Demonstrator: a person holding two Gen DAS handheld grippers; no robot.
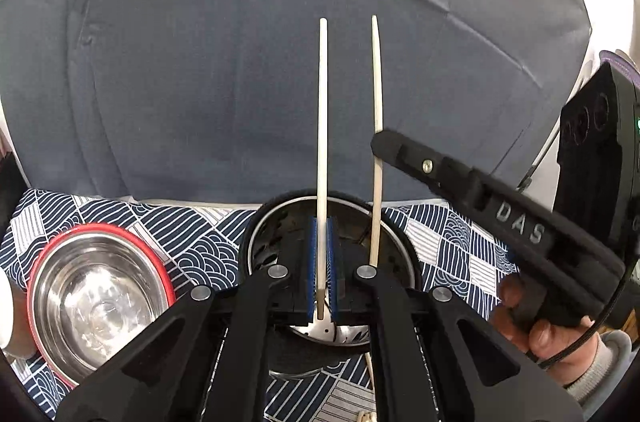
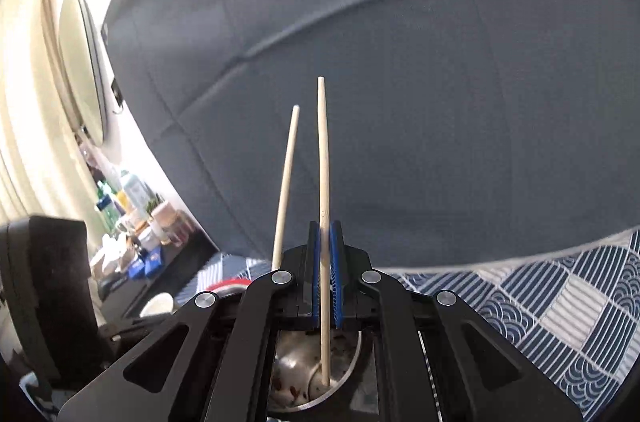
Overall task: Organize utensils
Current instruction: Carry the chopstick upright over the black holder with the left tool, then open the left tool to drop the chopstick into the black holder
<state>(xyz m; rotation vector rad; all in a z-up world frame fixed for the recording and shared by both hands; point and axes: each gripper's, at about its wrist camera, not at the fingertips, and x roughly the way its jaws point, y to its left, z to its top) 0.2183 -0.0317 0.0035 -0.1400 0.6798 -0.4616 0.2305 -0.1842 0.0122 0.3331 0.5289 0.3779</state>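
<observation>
Left wrist view: left gripper (image 1: 322,274) and right gripper (image 1: 378,138) each pinch one upright chopstick (image 1: 323,142) above a round holder (image 1: 394,242). Next, likely lower both in, then release.

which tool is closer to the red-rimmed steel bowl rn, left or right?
Left. The left tool, shut on a chopstick, is just right of the red-rimmed bowl. The right tool, gripping the other chopstick, sits farther right, beyond the left one.
</observation>
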